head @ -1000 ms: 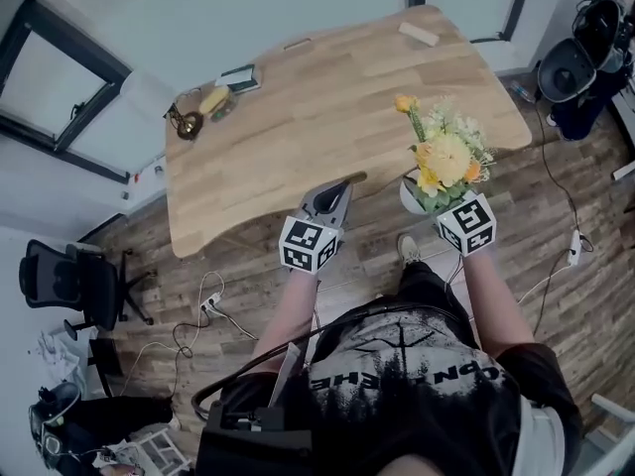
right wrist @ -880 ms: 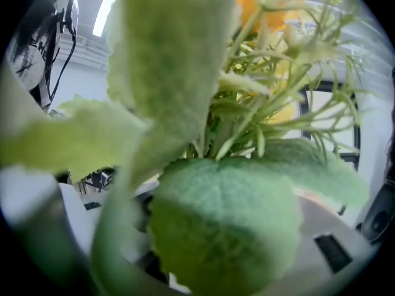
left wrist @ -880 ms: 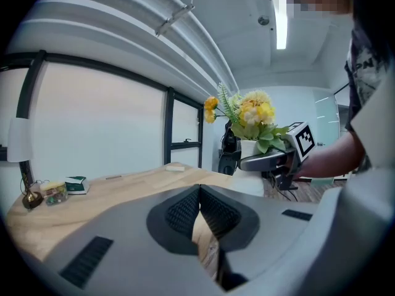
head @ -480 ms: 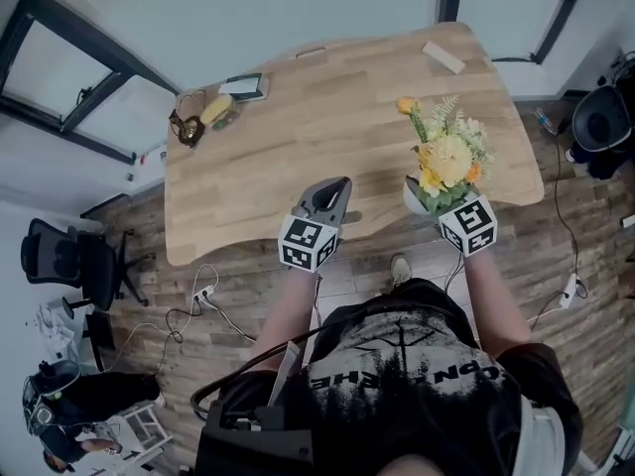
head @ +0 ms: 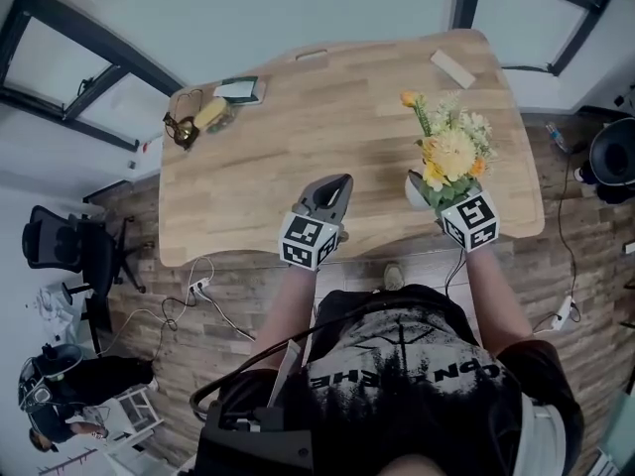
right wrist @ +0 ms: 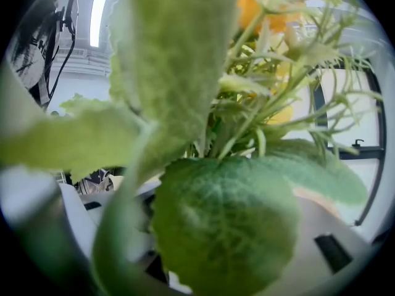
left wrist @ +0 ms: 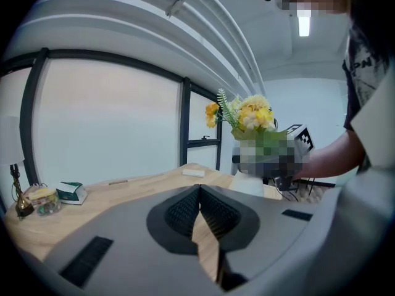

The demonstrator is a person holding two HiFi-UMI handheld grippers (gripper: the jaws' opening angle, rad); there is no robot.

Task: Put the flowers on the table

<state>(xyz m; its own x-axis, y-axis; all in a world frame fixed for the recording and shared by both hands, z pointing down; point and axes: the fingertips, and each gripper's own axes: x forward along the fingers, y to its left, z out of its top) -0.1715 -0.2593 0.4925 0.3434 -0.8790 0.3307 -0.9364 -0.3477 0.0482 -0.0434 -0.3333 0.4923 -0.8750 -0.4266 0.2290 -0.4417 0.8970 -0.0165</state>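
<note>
A bunch of yellow and orange flowers [head: 451, 152] stands in a white pot [head: 414, 190]. My right gripper [head: 429, 201] is shut on the pot and holds it upright over the near right edge of the wooden table [head: 298, 127]. In the right gripper view green leaves [right wrist: 216, 227] fill the frame and hide the jaws. My left gripper [head: 337, 182] is shut with nothing in it, over the table's near edge, left of the pot. The left gripper view shows its closed tips [left wrist: 199, 191], with the flowers [left wrist: 247, 111] and pot [left wrist: 247, 182] to the right.
At the table's far left corner lie glasses, a small jar and a box [head: 238, 90]. A pale wooden block [head: 451, 68] lies at the far right corner. An office chair [head: 64, 256] and floor cables [head: 198, 296] are to the left. Windows stand behind the table.
Both grippers have moved forward toward the table. The pot, earlier off the table's near edge, now hangs over that edge. Neither gripper's jaws have changed.
</note>
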